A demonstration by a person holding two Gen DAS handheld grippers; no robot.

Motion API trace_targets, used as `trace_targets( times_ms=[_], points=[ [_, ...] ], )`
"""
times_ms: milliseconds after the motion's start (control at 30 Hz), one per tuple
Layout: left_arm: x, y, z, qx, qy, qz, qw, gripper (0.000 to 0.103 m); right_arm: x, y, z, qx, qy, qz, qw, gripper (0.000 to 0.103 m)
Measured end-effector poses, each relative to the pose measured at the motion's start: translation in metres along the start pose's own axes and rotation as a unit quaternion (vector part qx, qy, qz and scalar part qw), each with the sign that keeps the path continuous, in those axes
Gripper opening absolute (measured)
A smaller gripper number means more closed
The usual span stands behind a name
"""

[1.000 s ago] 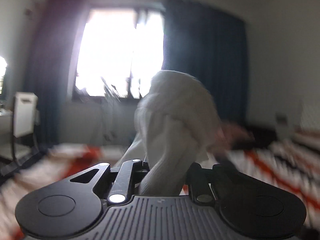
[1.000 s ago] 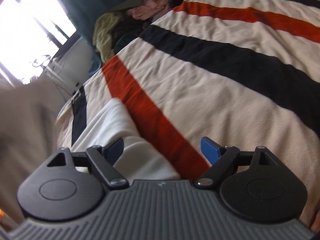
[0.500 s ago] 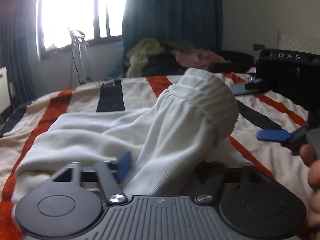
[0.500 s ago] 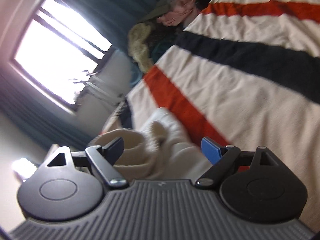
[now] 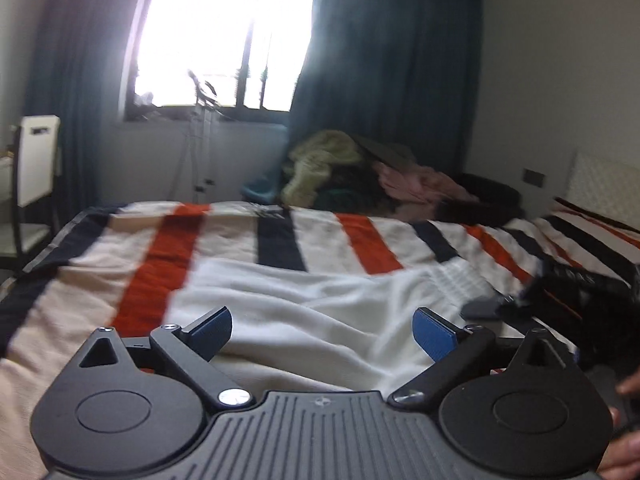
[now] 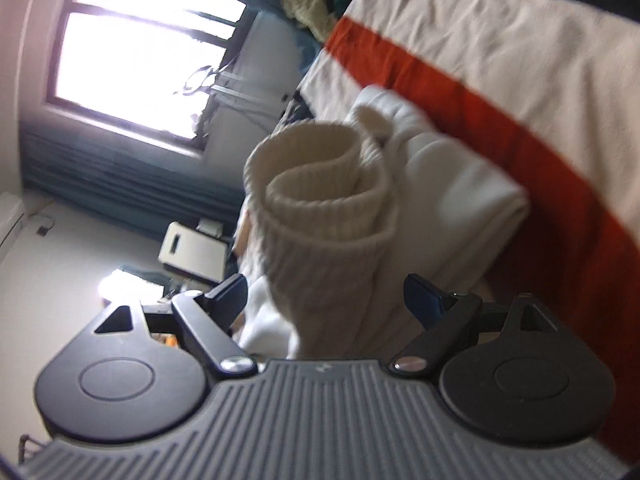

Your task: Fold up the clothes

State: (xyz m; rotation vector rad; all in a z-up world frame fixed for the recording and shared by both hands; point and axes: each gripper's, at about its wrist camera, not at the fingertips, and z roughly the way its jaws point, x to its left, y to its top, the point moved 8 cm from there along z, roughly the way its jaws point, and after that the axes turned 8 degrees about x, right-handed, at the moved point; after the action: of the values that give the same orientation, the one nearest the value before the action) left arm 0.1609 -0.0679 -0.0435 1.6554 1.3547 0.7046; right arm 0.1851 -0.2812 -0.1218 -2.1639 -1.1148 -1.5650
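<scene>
Claws both apart: left opening over white garment, right around its ribbed cuff, ungripped.

Bright window, dark curtains, striped bed

A soft white knitted garment, its ribbed cuff shown close, is laid on a matt woven striped blanket; matt black plastic grippers with blue pads and shiny metal screws are seen near.
</scene>
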Motion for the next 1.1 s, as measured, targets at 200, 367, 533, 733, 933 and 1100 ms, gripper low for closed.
trace_targets(
  times_ms=[200,367,533,733,933,1100],
  points=[
    [0.032,0.006,-0.003,-0.003,0.039,-0.045,0.9982,0.100,0.006,0.005,0.019,-0.024,-0.058,-0.055,0.997,0.076],
    [0.046,-0.007,-0.008,0.025,0.047,-0.088,0.9947,0.100,0.003,0.010,0.030,-0.074,-0.120,-0.092,0.986,0.064],
    [0.051,-0.016,-0.003,0.040,0.059,-0.091,0.9933,0.100,0.042,0.019,0.028,-0.127,-0.116,-0.195,0.966,0.042],
    [0.057,-0.022,-0.006,0.031,0.081,-0.067,0.9940,0.100,0.115,0.058,0.019,-0.164,-0.052,-0.303,0.937,0.041],
    [0.055,-0.026,0.000,0.046,0.062,-0.073,0.9943,0.100,0.060,0.081,0.019,-0.139,-0.144,-0.281,0.939,0.043],
    [0.051,-0.034,0.012,0.073,0.043,-0.074,0.9937,0.100,-0.033,0.075,0.024,-0.053,-0.193,-0.095,0.975,0.052]
  ],
)
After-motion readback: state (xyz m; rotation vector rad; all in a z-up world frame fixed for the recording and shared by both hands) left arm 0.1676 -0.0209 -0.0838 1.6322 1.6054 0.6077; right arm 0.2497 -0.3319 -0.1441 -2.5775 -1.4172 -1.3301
